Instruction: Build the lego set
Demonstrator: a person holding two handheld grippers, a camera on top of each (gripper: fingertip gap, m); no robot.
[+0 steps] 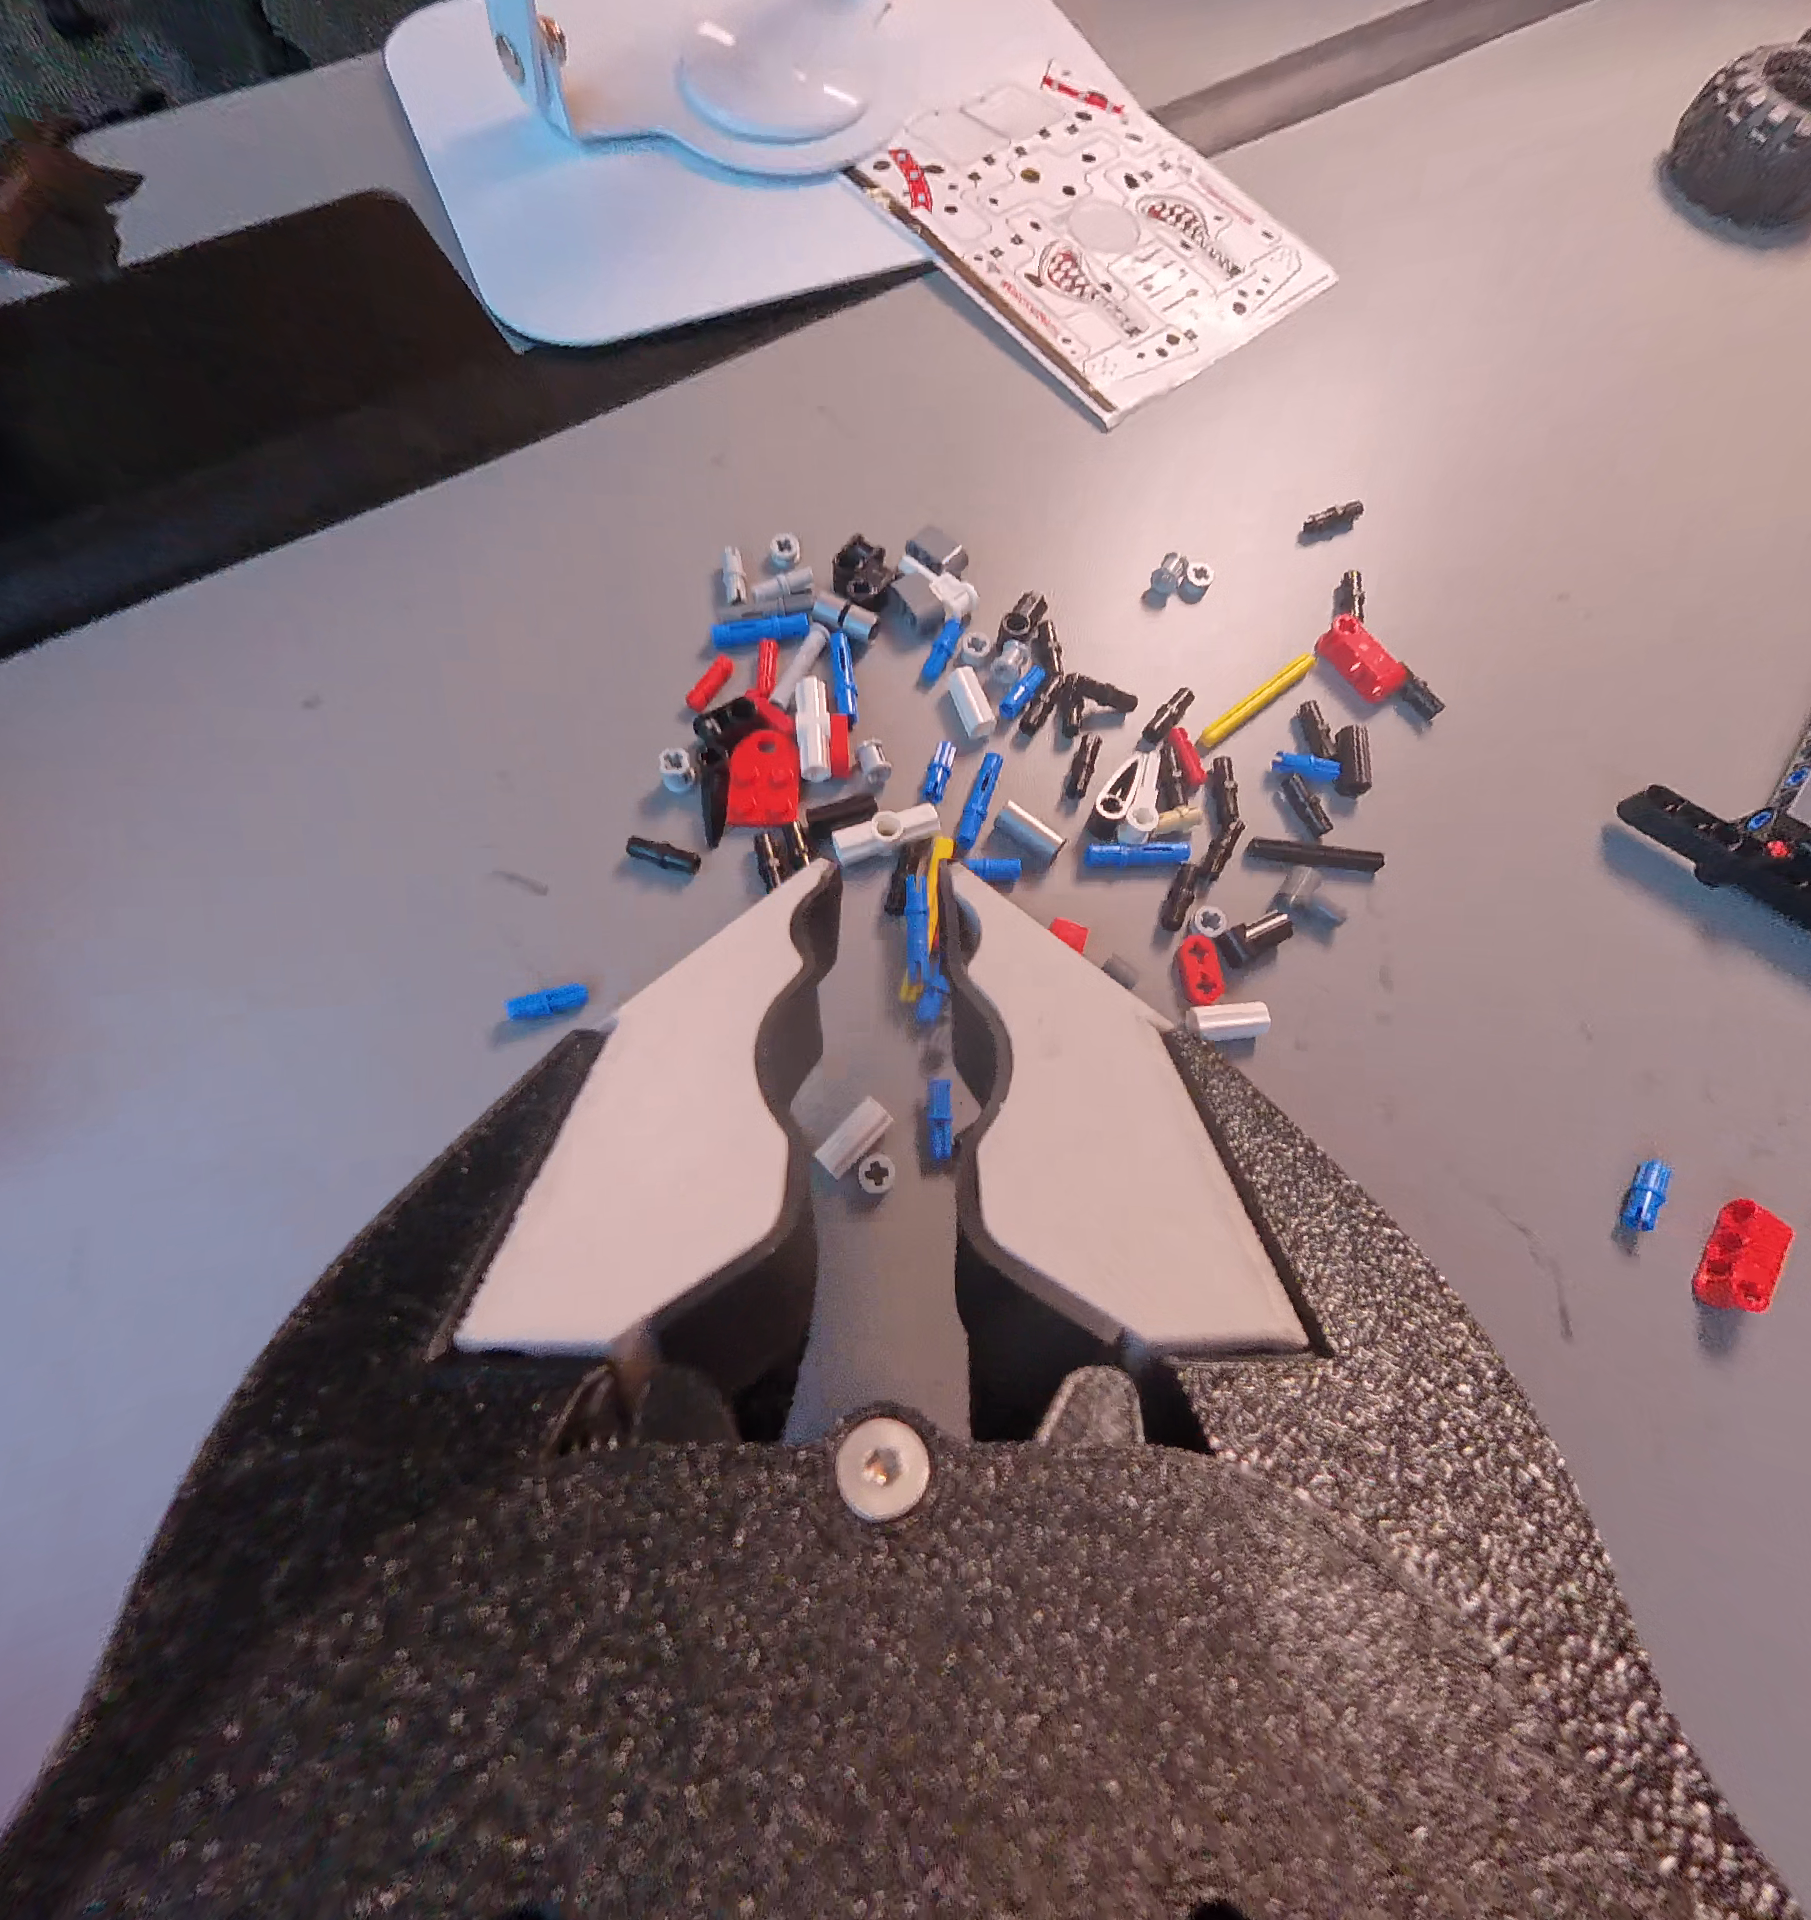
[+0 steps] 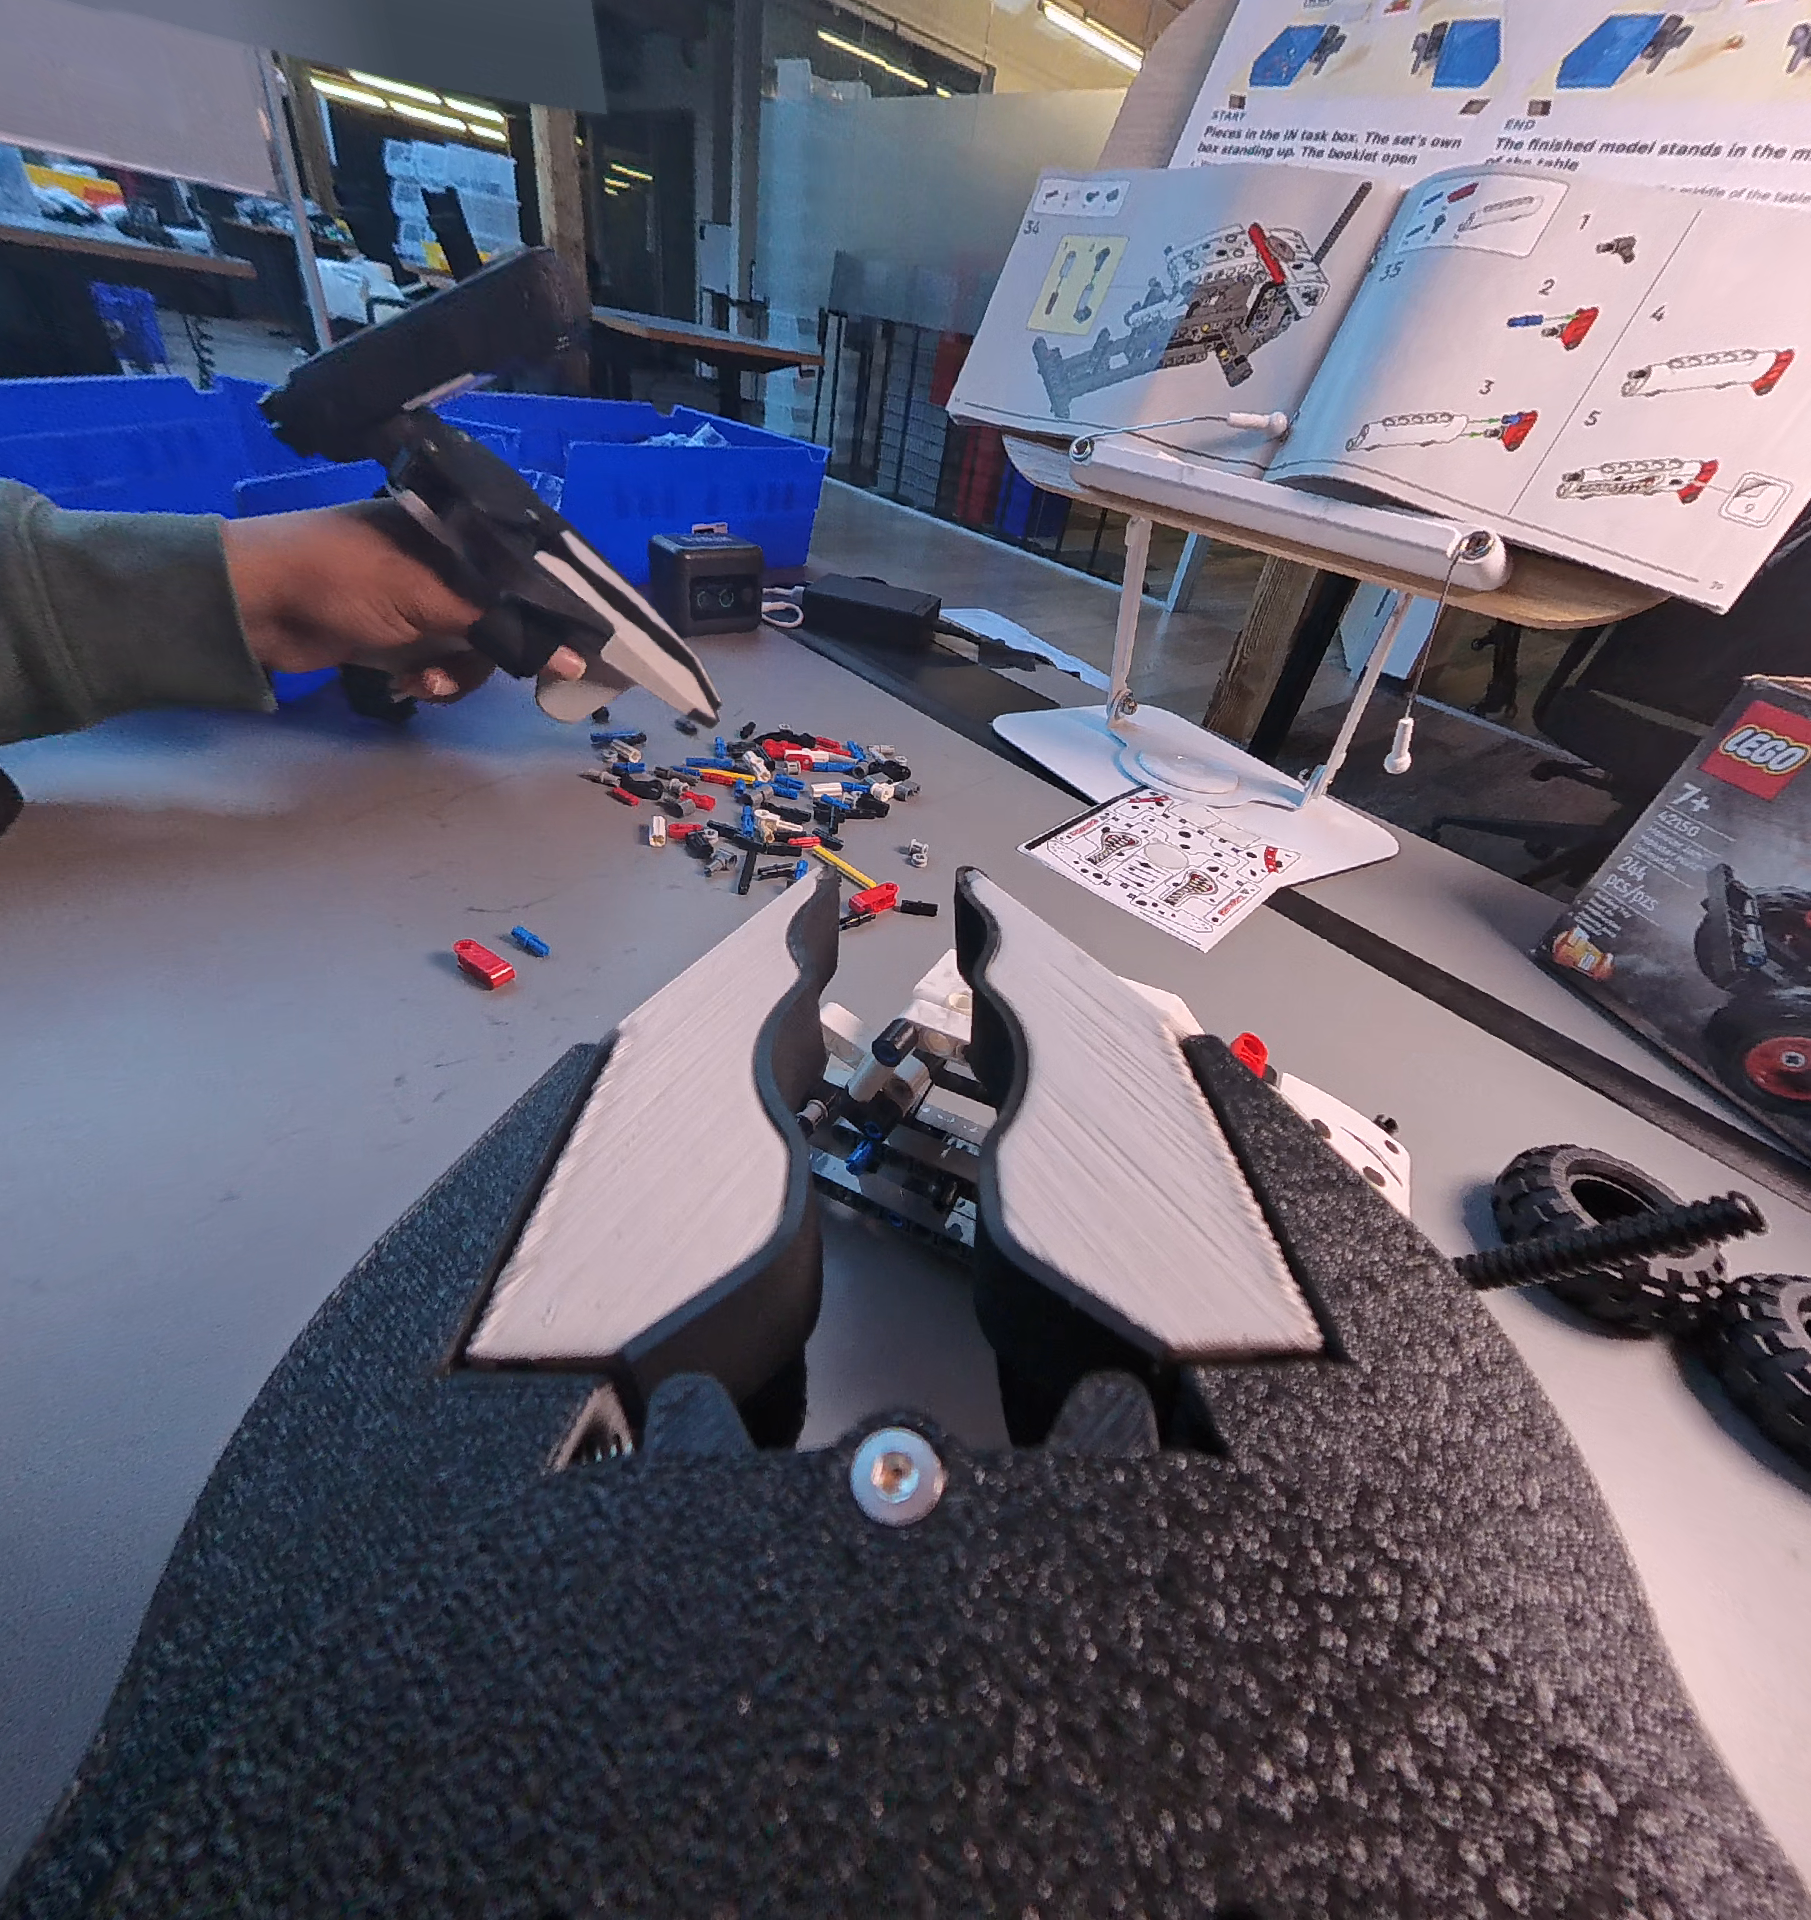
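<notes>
Left gripper, jaws parted and empty, hovers over the scattered pins; right gripper, parted, straddles the model on the table; closing amid crowded pins risks pinching several or flicking them away.

We see a grey table carrying a scatter of small lego pieces in blue, black, red, grey and white near its middle. A red piece and a blue pin lie apart from them. A sticker sheet rests partly under the white base of the booklet stand. Black tyres, the set's box and the part-built model also sit on it.
</notes>
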